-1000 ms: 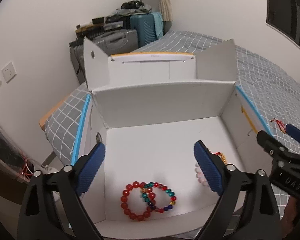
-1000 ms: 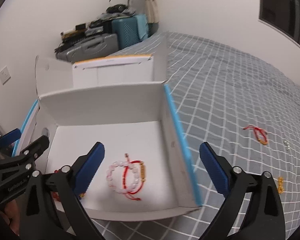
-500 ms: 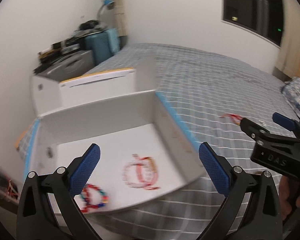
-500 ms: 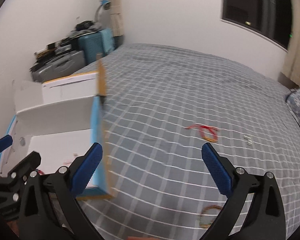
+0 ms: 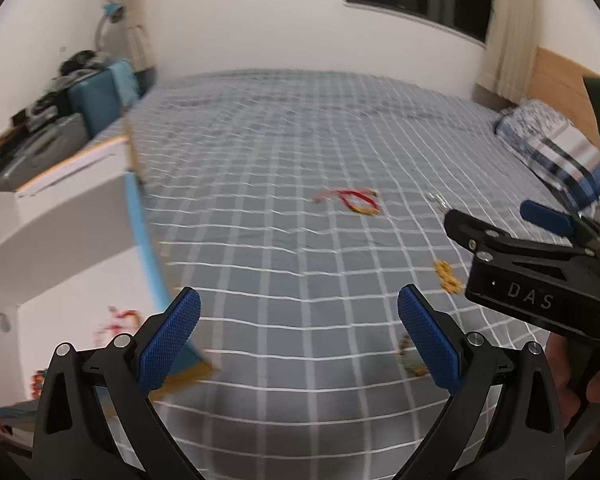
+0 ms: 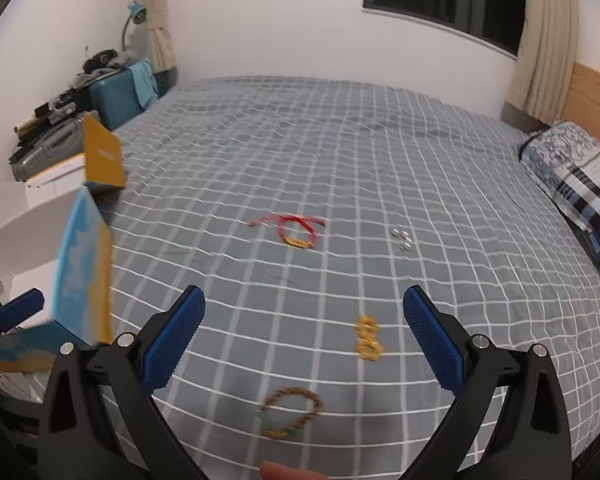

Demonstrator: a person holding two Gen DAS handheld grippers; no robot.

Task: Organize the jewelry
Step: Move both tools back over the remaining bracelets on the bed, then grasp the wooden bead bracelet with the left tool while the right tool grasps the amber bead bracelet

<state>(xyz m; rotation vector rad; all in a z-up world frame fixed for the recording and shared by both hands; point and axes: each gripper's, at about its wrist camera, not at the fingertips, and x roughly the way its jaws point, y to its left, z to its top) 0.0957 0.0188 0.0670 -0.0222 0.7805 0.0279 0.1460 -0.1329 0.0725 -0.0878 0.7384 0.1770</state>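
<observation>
Both grippers are open and empty above the grey checked bed. Under my right gripper (image 6: 304, 336) lie a brown bead bracelet (image 6: 290, 412) and a gold chain piece (image 6: 367, 339). Farther off are a red cord bracelet with a gold tube (image 6: 294, 230) and small silver earrings (image 6: 401, 238). My left gripper (image 5: 298, 336) hovers just right of the white box (image 5: 60, 216), which holds a pink and red bracelet (image 5: 118, 320), blurred. The red cord bracelet (image 5: 354, 200) and gold piece (image 5: 446, 276) also show in the left wrist view, where the right gripper's black body (image 5: 540, 264) is at the right.
The open white box with a blue and yellow outer side (image 6: 82, 276) stands at the bed's left end. Suitcases and clutter (image 6: 80, 116) sit beyond it by the wall. A patterned pillow (image 6: 576, 188) lies at the right by the wooden headboard.
Both grippers have swung to the right, away from over the box and out over the bed. The loose jewelry on the bed has come into view. Both stayed open.
</observation>
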